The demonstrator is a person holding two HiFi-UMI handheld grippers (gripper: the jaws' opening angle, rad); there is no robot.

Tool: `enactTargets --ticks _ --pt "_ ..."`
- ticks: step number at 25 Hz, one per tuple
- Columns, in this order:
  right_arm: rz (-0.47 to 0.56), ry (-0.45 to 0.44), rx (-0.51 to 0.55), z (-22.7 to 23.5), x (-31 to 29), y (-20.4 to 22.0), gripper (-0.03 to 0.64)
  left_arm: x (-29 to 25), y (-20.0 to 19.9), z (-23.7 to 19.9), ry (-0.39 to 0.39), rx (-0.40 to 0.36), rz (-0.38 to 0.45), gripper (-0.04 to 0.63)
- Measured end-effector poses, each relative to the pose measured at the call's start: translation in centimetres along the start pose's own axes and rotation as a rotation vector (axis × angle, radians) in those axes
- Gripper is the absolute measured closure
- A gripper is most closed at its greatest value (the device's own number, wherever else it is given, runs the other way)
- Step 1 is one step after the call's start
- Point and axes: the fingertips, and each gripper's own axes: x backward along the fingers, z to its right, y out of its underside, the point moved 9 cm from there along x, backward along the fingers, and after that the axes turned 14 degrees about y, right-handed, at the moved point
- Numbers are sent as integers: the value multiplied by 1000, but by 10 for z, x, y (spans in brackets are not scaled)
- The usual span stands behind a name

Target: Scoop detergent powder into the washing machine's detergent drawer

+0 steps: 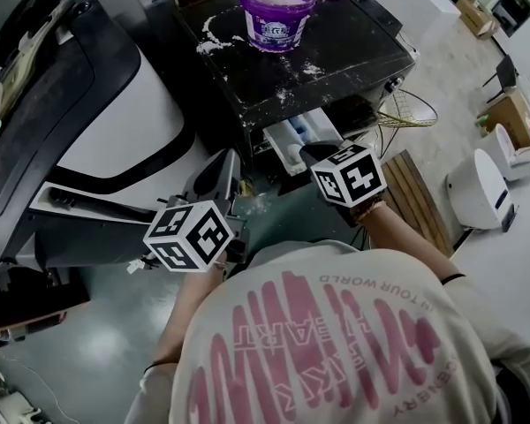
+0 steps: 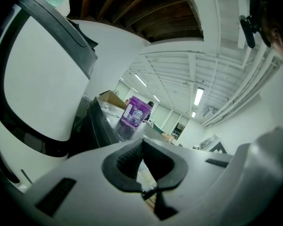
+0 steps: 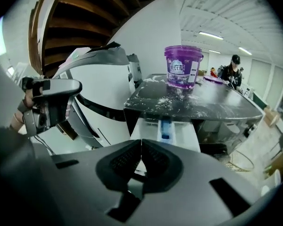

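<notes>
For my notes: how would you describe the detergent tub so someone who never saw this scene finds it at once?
Start at the washing machine with the black top, dusted with spilled white powder. The tub stands on that top, towards its far edge. It is the round purple container, open, with white powder showing inside.

Long strip lights (image 2: 198, 96) line the ribbed white ceiling (image 2: 179, 65); a slatted wooden pallet (image 1: 420, 201) lies on the glossy grey floor (image 1: 88, 352).
</notes>
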Motion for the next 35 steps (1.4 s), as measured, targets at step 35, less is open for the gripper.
enactTargets --ticks 35 --pt "-107 -81 472 -16 -18 -7 612 19 6 -9 -41 16 17 594"
